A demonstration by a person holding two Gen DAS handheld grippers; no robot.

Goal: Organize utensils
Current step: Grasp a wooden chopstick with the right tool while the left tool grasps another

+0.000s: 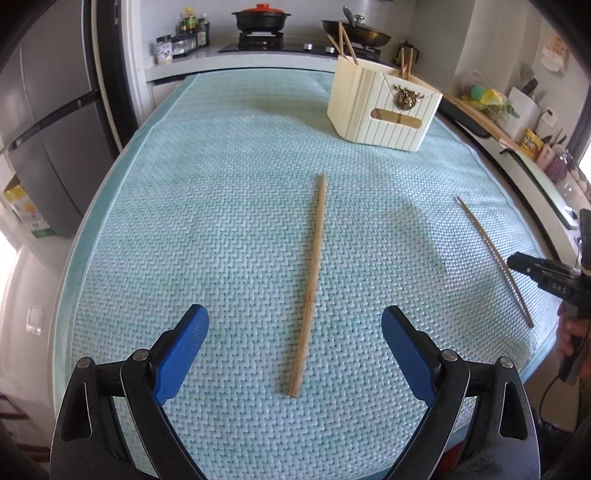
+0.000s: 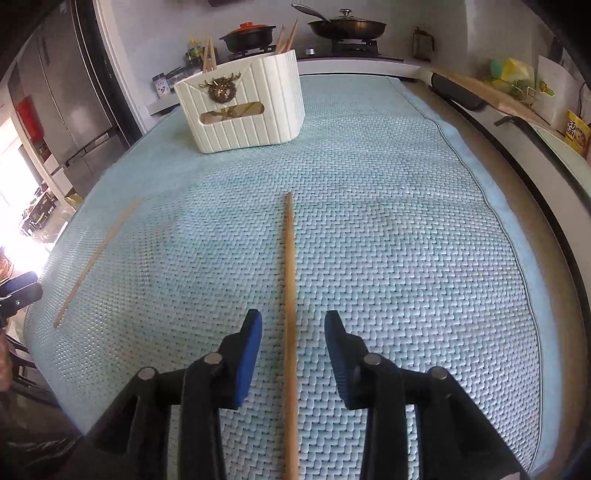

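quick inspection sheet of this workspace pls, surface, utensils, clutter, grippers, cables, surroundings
surface: pale blue woven mat covering the table, bare apart from the items below
job's things: two loose wooden chopsticks, one ahead of the left gripper, one between the right gripper's fingers; white ribbed utensil holder at the far end with chopsticks standing in it
clutter: nothing seen on the mat
grippers: left gripper open wide, empty; right gripper open, pads clear of the chopstick
cables: nothing seen on the mat
surroundings: black pot with red lid and frying pan on a stove, grey fridge, cluttered counter
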